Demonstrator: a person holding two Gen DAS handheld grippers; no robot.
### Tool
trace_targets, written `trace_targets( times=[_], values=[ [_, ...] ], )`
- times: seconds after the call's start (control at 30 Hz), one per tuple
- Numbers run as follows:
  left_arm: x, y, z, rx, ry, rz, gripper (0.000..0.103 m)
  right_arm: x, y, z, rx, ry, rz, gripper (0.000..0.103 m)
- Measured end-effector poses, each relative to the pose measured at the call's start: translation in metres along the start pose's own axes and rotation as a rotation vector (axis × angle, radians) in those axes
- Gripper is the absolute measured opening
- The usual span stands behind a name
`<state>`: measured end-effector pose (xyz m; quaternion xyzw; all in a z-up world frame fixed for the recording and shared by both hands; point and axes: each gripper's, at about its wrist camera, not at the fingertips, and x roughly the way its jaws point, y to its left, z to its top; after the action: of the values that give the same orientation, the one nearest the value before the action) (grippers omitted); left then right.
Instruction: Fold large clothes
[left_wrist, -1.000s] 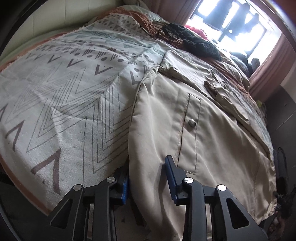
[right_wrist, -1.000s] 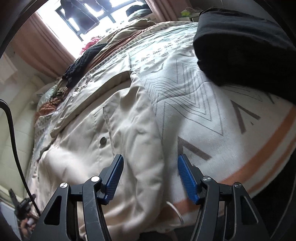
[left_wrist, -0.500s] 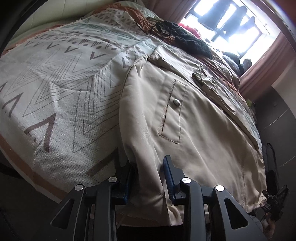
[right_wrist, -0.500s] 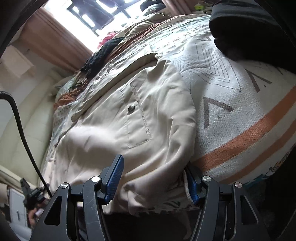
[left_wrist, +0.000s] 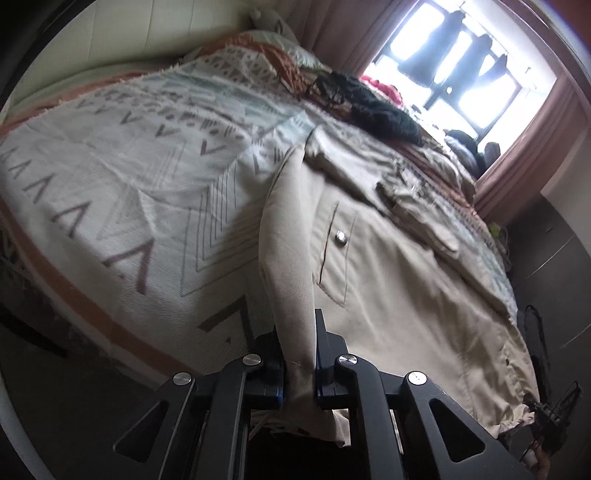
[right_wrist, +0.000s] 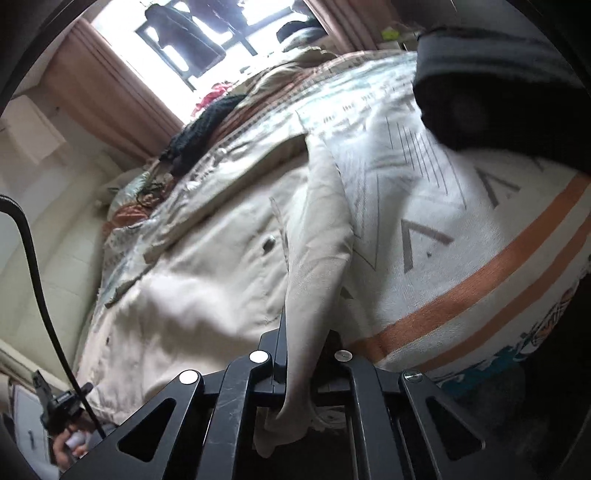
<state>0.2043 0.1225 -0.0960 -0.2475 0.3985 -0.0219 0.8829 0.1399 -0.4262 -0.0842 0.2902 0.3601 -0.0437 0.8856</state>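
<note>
Both corners grabbed! Left gripper (left_wrist: 298, 373) closing, pinching the jacket (left_wrist: 399, 295) near hem; right gripper (right_wrist: 301, 373) clamped on the other corner. Jacket lies spread flat across the bed (left_wrist: 129, 184) — no fold made yet, whole job's ahead.

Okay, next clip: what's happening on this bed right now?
A person with two handheld grippers is starting to fold a beige jacket spread on a patterned bedspread. The left gripper is closing on one hem corner, fabric between its fingers. The right gripper is shut on the other corner. Both corners are lifted off the bed edge.
</note>
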Motion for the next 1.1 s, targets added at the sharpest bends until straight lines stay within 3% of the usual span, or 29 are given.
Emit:
trace_targets(
  times=[0.3, 0.6, 0.97, 1.1],
  values=[
    [-0.066, 0.010, -0.009, -0.027, -0.071, -0.059, 0.011, -0.064, 0.043, 0.014, -0.064, -0.109, 0.073, 0.006],
    [-0.115, 0.024, -0.022, -0.034, -0.121, -0.090, 0.011, -0.117, 0.068, 0.005, -0.118, -0.178, 0.127, 0.006],
    [-0.153, 0.028, -0.040, -0.031, -0.149, -0.097, 0.011, -0.158, 0.069, -0.025, -0.142, -0.207, 0.150, 0.006],
    [-0.159, 0.030, -0.047, -0.033, -0.152, -0.090, 0.011, -0.166, 0.060, -0.027, -0.098, -0.193, 0.214, 0.006]
  ],
)
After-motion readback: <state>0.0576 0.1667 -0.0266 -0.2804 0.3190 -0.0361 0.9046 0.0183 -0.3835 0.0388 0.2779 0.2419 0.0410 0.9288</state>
